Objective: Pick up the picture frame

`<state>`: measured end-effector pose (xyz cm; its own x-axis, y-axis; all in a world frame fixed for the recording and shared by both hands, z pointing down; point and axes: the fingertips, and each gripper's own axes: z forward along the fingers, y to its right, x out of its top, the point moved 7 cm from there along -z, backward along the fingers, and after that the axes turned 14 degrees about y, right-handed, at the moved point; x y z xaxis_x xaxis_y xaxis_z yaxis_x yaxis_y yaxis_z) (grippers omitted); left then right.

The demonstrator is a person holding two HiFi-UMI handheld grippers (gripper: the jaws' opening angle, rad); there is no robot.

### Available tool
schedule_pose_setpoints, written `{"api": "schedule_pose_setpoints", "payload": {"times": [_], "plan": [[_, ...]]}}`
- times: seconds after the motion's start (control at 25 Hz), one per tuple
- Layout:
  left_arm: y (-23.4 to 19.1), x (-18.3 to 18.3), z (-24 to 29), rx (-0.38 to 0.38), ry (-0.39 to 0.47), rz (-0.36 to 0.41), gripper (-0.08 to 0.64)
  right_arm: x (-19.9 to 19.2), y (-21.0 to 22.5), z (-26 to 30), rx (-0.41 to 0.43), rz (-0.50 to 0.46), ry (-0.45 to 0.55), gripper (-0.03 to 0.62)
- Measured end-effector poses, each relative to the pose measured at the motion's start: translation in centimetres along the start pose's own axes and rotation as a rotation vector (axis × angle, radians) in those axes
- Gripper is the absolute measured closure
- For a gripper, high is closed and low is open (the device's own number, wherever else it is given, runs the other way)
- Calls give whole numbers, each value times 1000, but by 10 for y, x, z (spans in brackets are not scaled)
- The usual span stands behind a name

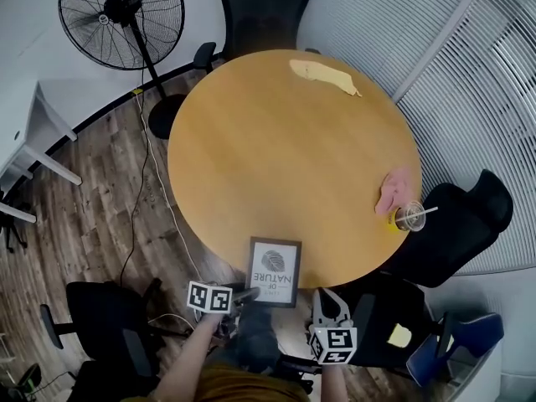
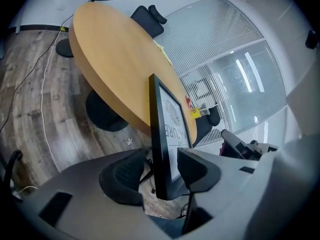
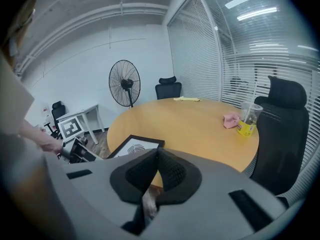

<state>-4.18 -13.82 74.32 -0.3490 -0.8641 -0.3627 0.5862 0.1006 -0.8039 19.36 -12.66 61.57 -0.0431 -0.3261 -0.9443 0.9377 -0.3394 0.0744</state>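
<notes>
Nearest the person, the right gripper (image 3: 157, 156) hangs just off the rim of the round wooden desk (image 1: 293, 157), its jaws pressed together with nothing in them. Beside it, the left gripper (image 2: 162, 170) has its jaws standing apart with the near end of the picture frame (image 1: 275, 272) between them; a clear gap shows between the back of the frame and the pad on that side, so it is not clamped.

The black frame lies flat and face up at the desk's near rim; its long axis runs from the person toward the middle of the desk, turned only slightly off that line; its short near end juts past the rim; the fingerprint motif sits at the far end, the lettering nearer.

Further off, at the right rim, a pink cloth (image 1: 394, 189) lies just beside a plastic cup (image 1: 409, 216) with a straw; on the far side lies something flat and yellow (image 1: 322, 75); beyond the desk stand a black office chair (image 1: 260, 15) and a pedestal fan (image 1: 121, 11).
</notes>
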Motion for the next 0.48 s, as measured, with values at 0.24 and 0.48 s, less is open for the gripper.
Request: {"api": "schedule_pose_setpoints", "payload": {"times": [0.24,0.48], "plan": [[-3,-2,9,-16,-34,-35,356,-5,2,7,11,11,-16,580],[0,-1,14,-52,-51,-72,383,-4,7,11,9,9,-23,580]]}}
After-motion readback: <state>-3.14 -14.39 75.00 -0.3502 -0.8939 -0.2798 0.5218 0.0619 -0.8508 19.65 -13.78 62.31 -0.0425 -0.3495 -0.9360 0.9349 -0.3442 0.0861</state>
